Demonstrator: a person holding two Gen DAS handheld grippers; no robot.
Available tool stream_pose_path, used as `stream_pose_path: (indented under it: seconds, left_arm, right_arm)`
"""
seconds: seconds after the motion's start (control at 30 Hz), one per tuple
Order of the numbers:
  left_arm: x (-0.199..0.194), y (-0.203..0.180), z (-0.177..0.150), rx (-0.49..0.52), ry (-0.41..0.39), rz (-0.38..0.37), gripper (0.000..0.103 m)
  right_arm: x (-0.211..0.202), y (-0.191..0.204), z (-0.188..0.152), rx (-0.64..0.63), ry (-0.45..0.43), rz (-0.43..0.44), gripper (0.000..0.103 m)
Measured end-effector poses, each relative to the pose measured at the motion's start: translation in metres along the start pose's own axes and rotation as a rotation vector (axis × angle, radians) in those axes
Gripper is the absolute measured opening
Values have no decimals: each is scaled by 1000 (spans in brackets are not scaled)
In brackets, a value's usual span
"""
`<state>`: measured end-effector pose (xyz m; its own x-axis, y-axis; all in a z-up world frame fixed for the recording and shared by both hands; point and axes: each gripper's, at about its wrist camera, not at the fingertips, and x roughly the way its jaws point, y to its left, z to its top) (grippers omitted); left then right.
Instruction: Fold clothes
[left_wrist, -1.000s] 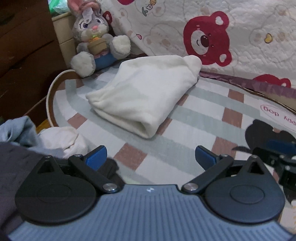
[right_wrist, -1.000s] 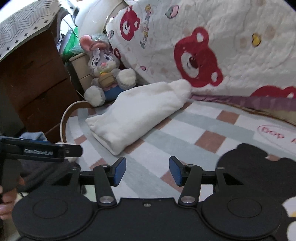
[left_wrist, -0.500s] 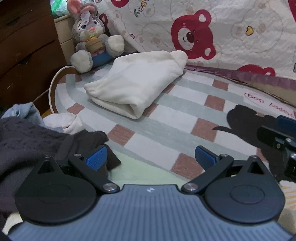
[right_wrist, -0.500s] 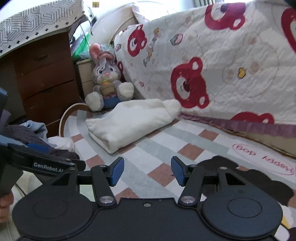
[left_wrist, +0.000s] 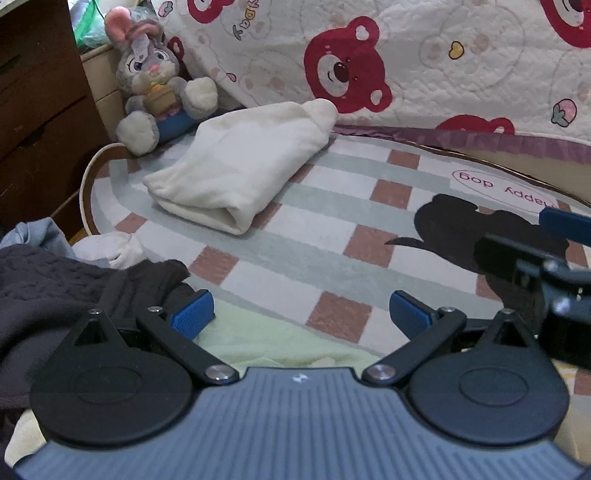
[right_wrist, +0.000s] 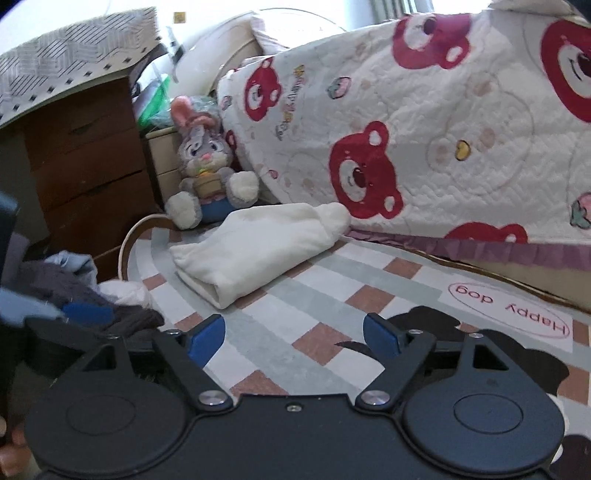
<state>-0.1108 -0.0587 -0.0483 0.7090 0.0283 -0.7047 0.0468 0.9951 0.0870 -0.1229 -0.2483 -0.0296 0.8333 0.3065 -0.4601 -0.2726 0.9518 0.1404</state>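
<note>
I read "Happy dog" in a pink oval on the checked pink-and-grey floor rug (right_wrist: 509, 309); the lettering on the bear-print white quilt (right_wrist: 461, 122) is too blurred for me.

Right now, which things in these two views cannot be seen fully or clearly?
- Dark knitted garment, left wrist view: cut by the left edge, partly behind the left gripper.
- Pale green cloth, left wrist view: mostly hidden by the gripper body.
- Light blue cloth, right wrist view: buried in the pile.
- Right gripper, open, hides the rug below.
</note>
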Motion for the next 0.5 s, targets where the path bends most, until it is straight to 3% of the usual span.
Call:
stream_pose_path:
  seconds: [0.5]
  left_arm:
    - [-11, 6, 1, -42, -26, 7, 103]
  right_arm:
    - [-10, 13, -1, -37, -23, -10, 86]
